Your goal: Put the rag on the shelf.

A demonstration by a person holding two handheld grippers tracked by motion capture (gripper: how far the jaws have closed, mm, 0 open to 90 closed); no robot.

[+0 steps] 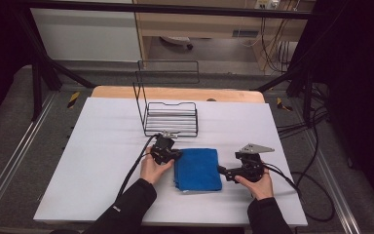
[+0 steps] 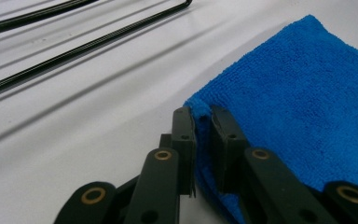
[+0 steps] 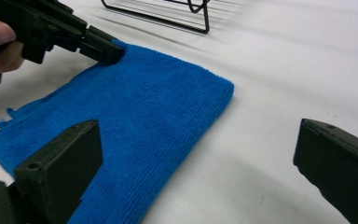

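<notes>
A folded blue cloth (image 1: pixel 198 168) lies flat on the white table sheet (image 1: pixel 102 161) near the front. My left gripper (image 1: pixel 175 155) is at the cloth's far left corner, and in the left gripper view its jaws (image 2: pixel 203 126) are pinched on that corner of the cloth (image 2: pixel 298 93). The right gripper view shows the same gripper (image 3: pixel 103 49) biting the corner, held by a hand. My right gripper (image 1: pixel 224 171) sits low at the cloth's right edge. Its jaws (image 3: pixel 198 140) stand wide open, one over the cloth (image 3: pixel 135 112) and one over bare table.
A black wire rack (image 1: pixel 170 119) with a tall upright back stands just behind the cloth, close to the left gripper; its wires (image 2: pixel 74 51) run past the jaws. Cables trail from both grippers toward the table's front and right edge.
</notes>
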